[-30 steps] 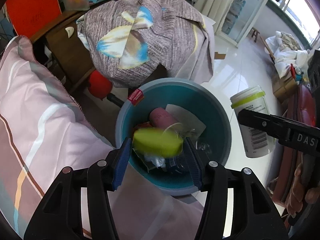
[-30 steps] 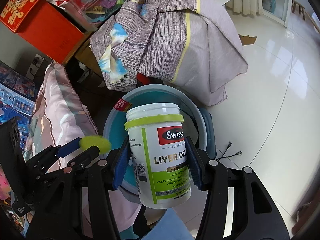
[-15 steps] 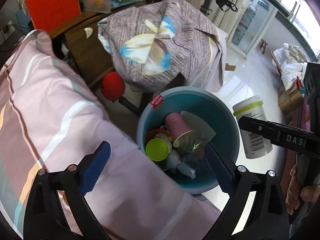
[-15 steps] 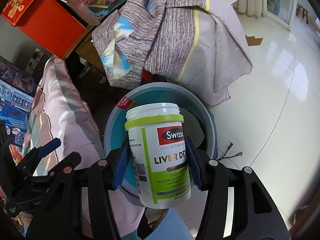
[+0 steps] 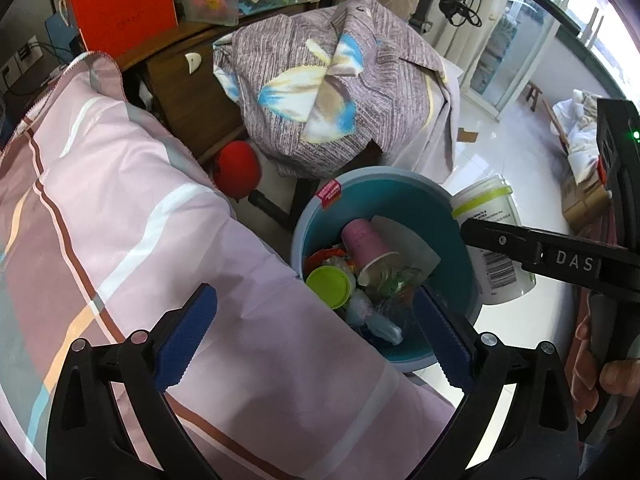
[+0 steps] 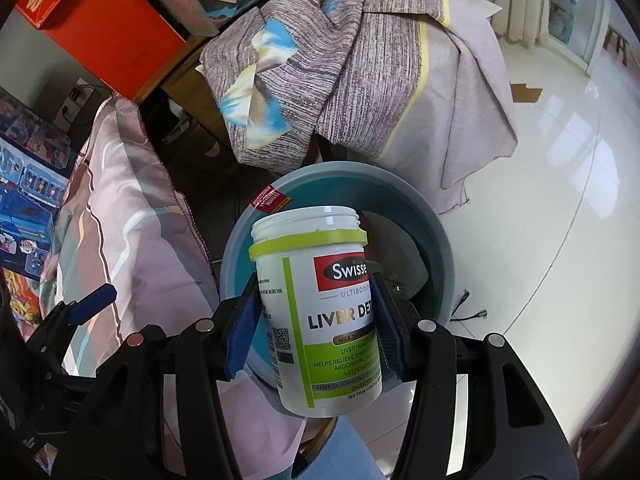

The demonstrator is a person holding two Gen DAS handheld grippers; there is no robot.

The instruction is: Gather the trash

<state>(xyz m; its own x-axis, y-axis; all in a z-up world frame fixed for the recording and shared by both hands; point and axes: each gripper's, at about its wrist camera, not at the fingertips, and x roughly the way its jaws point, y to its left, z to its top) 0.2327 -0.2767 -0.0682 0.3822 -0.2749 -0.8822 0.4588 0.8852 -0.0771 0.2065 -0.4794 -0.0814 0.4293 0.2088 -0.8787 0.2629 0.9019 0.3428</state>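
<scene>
Right hand-held gripper point(image 6: 316, 328) clamps an uncapped bottle point(image 6: 320, 312) above the trash-filled bin point(image 5: 466, 280); left hand-held gripper point(image 5: 316, 324) hangs spread wide, empty.

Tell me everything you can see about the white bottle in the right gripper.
The bottle is white plastic, with a green band under its open, lidless neck and a label reading Swisse and Liver. It stands upright, clamped at its sides by the right gripper, above the blue bin.
</scene>
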